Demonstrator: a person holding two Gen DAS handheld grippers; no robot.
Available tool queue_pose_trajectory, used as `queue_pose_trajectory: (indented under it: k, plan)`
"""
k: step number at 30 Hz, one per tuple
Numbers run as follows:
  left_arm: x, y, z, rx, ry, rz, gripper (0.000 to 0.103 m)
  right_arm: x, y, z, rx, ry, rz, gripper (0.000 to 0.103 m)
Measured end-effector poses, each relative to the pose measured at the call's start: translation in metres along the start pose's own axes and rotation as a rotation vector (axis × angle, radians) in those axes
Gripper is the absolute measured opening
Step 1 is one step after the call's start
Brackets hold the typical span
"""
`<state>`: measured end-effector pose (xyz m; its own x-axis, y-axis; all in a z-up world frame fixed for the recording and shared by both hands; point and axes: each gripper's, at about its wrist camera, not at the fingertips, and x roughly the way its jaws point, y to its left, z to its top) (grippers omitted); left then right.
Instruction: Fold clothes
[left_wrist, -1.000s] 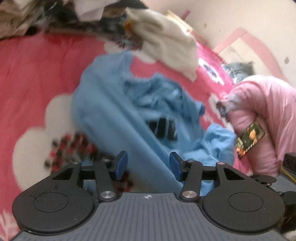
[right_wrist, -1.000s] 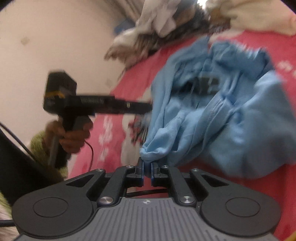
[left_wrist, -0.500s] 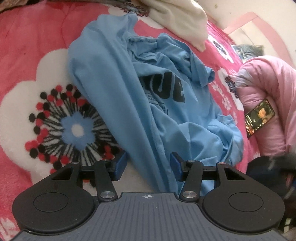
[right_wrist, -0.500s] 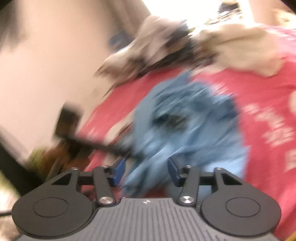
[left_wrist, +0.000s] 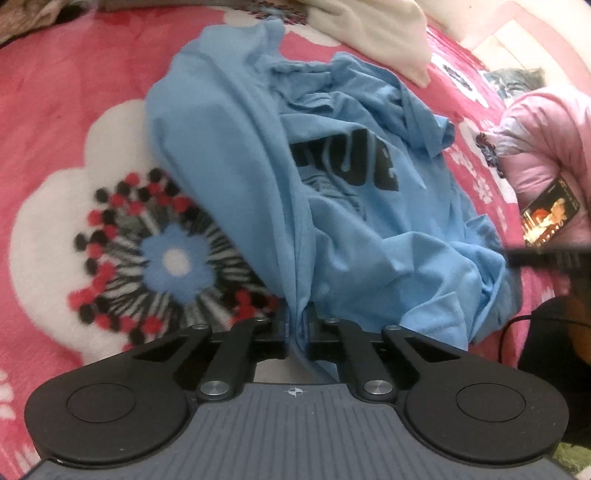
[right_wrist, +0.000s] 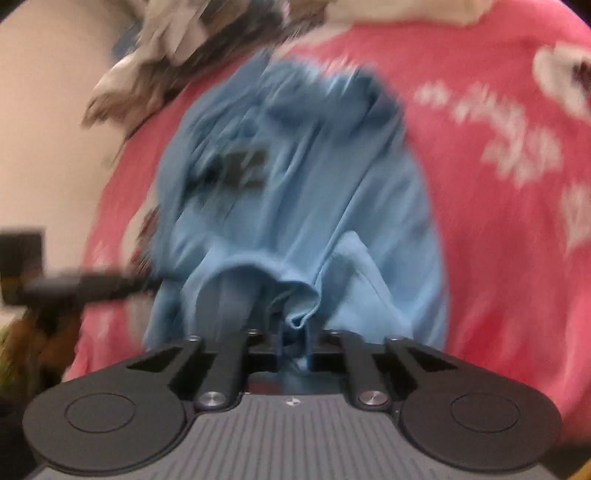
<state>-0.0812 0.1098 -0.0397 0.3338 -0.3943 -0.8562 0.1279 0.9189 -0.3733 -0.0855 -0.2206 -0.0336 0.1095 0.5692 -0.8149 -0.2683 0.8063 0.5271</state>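
Two grippers grip one blue T-shirt (left_wrist: 332, 229), lying crumpled on the pink floral bed (left_wrist: 74, 92). The left gripper (left_wrist: 295, 326) has its fingers shut on a hem fold; the right gripper (right_wrist: 293, 343) is closing on a bunched edge. No fold is made yet; spreading remains. The shirt's long axis runs away from both cameras, hem nearest.

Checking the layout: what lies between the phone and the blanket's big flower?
The crumpled blue shirt lies between the phone and flower, seen in the left wrist view.
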Motion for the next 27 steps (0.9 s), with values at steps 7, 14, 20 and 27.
queue_pose_trajectory:
  k: [7,14,20,27]
  plan:
    - [-0.033,0.019,-0.008,0.019,-0.006,0.084,0.003,0.006,0.025,-0.051,0.013,0.190,0.180,0.007]
    - [-0.050,0.049,-0.021,-0.012,0.031,0.201,0.003,0.023,0.039,-0.070,-0.050,0.315,0.179,0.013]
    - [-0.061,0.071,-0.027,-0.075,0.051,0.154,0.024,-0.038,0.018,-0.035,-0.094,0.096,0.115,0.043]
    - [-0.095,0.066,-0.009,0.016,-0.073,0.194,0.050,-0.075,-0.026,0.027,-0.019,-0.170,-0.005,0.050]
